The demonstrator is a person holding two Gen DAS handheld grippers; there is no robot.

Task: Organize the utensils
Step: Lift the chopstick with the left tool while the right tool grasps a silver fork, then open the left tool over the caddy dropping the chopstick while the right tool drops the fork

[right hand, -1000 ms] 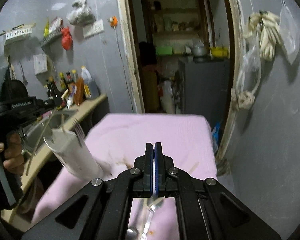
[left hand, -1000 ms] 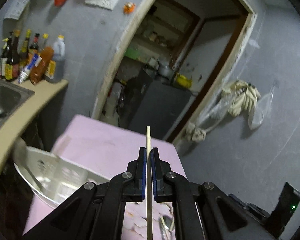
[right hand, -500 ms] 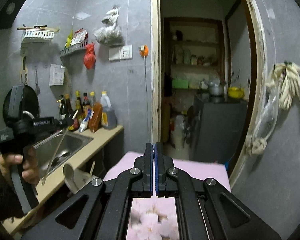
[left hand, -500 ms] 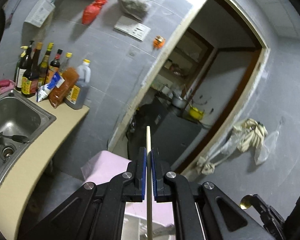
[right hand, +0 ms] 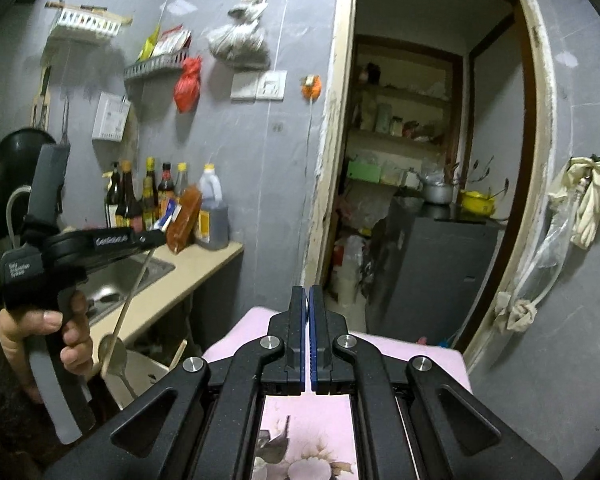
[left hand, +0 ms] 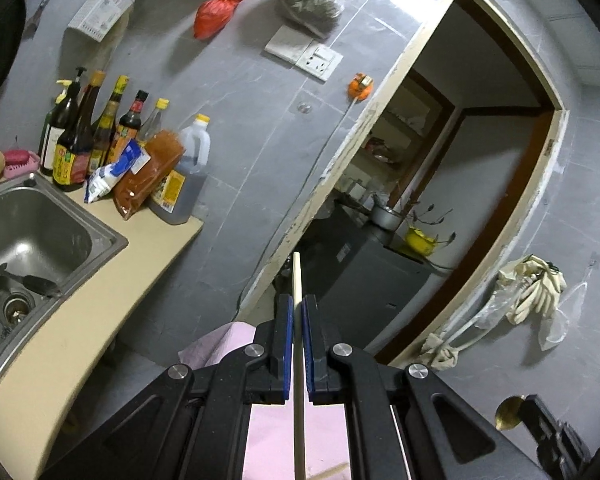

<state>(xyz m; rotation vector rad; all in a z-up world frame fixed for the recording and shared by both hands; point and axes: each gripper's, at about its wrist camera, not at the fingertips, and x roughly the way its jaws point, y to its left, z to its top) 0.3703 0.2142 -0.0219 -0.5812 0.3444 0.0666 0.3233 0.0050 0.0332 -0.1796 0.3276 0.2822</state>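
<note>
Am gripping chopstick (left hand: 297, 280) in left gripper (left hand: 296, 304), jaws pinching it, stick pointing forward above pink-clothed worktop (right hand: 420, 354). Am keeping right gripper (right hand: 309, 294) fully closed, empty. Sink (left hand: 28, 216) lying left.

Both views are dim, with a cool grey cast. Light falls from above and glares in pale patches on the glossy wall tiles (left hand: 236, 92) near the door frame (left hand: 328, 184). The room beyond the doorway is darker, its shelves (right hand: 400, 120) murky. Hanging bags (right hand: 240, 40) throw soft shadows down the wall. The sink (left hand: 32, 232) shows dull reflections. Fisheye bending curves the door frame and counter (left hand: 80, 320), and black corners ring each picture. Detail is fairly sharp, slightly soft towards the edges.
</note>
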